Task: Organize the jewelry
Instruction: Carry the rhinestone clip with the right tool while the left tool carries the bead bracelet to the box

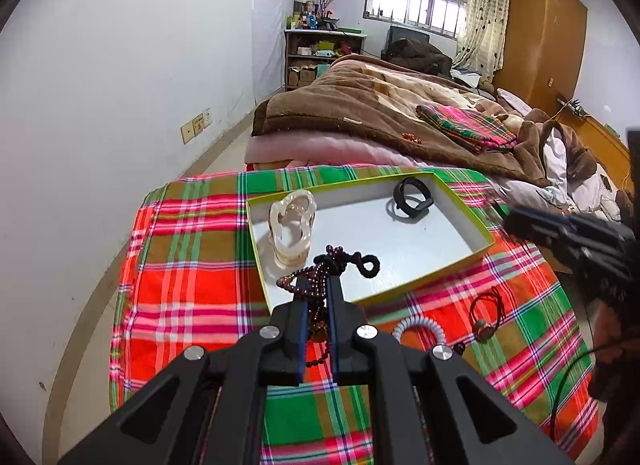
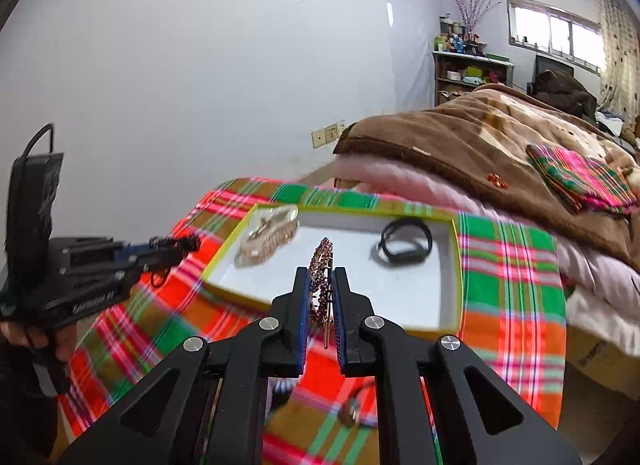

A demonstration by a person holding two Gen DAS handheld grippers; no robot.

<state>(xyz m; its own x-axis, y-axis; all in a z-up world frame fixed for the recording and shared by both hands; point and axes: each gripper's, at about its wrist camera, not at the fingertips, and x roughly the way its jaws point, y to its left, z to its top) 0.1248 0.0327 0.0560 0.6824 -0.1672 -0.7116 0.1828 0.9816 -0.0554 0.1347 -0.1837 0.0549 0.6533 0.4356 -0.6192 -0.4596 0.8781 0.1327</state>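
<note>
Faintly, left gripper (image 2: 188,245) bears blurred, unreadable lettering.

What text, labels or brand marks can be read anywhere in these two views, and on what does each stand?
White lettering on the side of the left gripper's body, seen in the right wrist view: blurred, not readable.
Dark print on the cardboard box at the right edge, right wrist view: too blurred to read.
Bottles and packages on the shelf by the far wall: too small to read.
No other text shows.
</note>
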